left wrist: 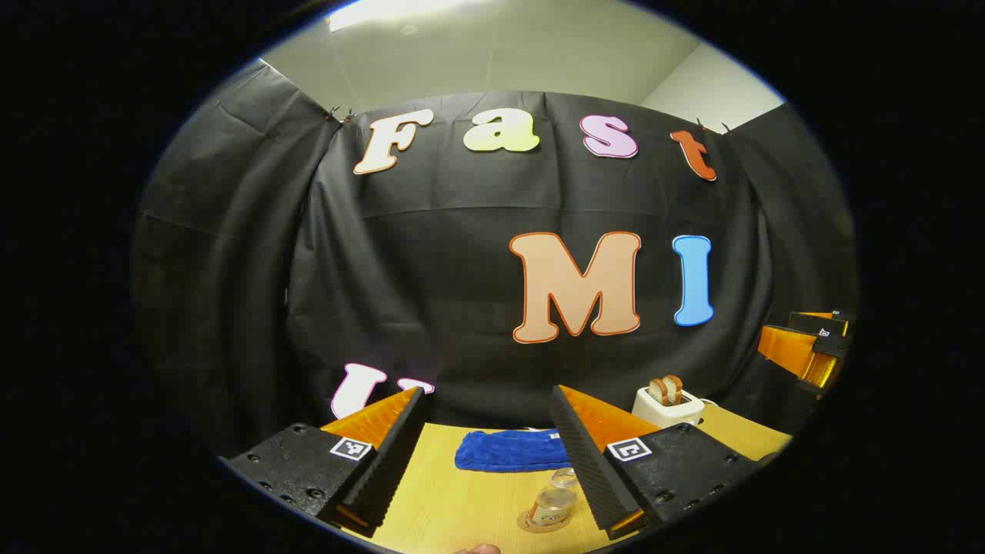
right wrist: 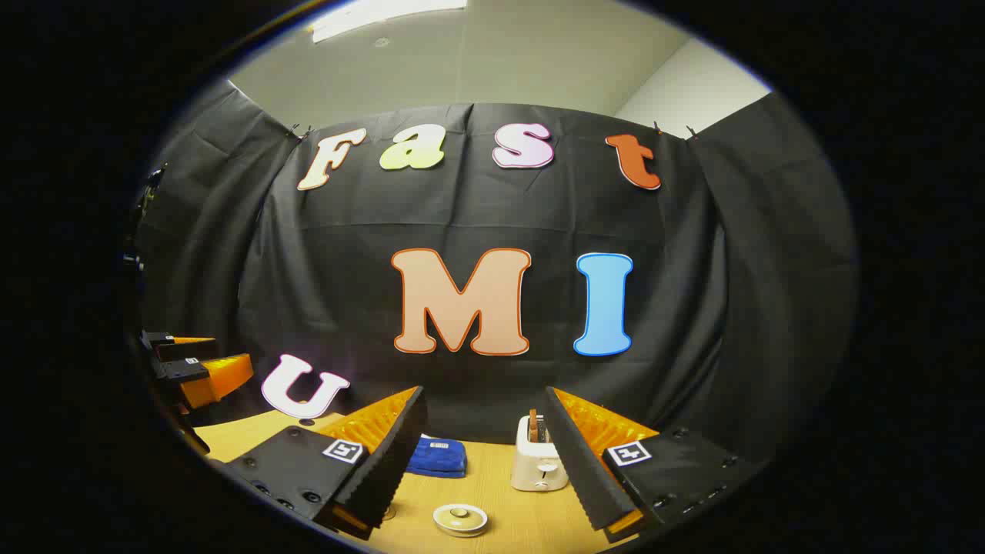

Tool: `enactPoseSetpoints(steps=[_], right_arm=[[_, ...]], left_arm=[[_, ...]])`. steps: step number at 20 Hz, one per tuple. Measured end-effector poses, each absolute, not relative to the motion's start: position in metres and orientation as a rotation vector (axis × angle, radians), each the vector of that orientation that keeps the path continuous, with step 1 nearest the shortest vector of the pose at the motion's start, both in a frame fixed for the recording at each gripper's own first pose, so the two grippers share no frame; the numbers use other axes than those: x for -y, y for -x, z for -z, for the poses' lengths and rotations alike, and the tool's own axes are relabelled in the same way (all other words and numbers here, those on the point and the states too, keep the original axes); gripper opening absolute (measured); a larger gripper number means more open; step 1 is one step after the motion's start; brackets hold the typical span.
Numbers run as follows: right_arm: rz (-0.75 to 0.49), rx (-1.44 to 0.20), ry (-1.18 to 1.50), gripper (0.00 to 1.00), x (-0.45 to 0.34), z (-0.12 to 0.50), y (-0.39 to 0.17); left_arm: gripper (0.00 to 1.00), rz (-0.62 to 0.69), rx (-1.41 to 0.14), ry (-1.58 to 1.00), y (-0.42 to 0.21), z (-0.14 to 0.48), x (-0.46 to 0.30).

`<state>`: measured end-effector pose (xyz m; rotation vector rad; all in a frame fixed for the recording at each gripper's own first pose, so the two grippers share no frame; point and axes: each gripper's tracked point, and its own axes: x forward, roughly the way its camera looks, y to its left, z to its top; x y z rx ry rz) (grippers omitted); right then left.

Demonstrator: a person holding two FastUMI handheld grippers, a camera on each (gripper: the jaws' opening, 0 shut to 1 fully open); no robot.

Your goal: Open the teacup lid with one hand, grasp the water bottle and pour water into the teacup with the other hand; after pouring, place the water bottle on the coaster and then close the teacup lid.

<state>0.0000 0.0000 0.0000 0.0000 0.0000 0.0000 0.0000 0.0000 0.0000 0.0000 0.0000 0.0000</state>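
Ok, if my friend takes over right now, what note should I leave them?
Left tool: open, empty, facing the water bottle.
Right tool: open, empty, facing the teacup.
The bottle stands on the coaster; the lid is on the teacup.
Done: cannot tell whether water was poured.
Left, if not: lift the lid, pour, set the bottle on the coaster, close the lid.

Black screwed bodies (left wrist: 308, 469), square coded tags (right wrist: 629, 454), ribbed jaws.
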Motion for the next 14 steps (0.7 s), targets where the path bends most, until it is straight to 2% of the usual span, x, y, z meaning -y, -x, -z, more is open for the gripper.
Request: enactPoseSetpoints(steps=[5, 6, 8, 9, 14], right_arm=[[-0.012, -0.014, 0.001, 0.93, 0.001, 0.008, -0.007], [-0.017, -0.019, -0.001, 1.0, 0.0, 0.01, -0.009], [-0.022, -0.025, 0.003, 0.98, 0.0, 0.013, -0.012], [-0.025, -0.027, 0.006, 0.98, -0.001, 0.015, -0.012], [-0.039, -0.053, 0.025, 0.98, 0.0, 0.027, -0.016]], left_arm=[[0.92, -0.003, -0.008, -0.004, -0.002, 0.003, 0.002], [0.94, -0.007, -0.012, -0.005, -0.003, 0.003, 0.001], [0.92, -0.015, -0.01, -0.008, -0.002, 0.003, -0.001], [0.95, -0.018, -0.007, -0.008, -0.003, 0.001, -0.002], [0.95, -0.013, -0.002, -0.007, -0.002, 0.001, 0.001]])
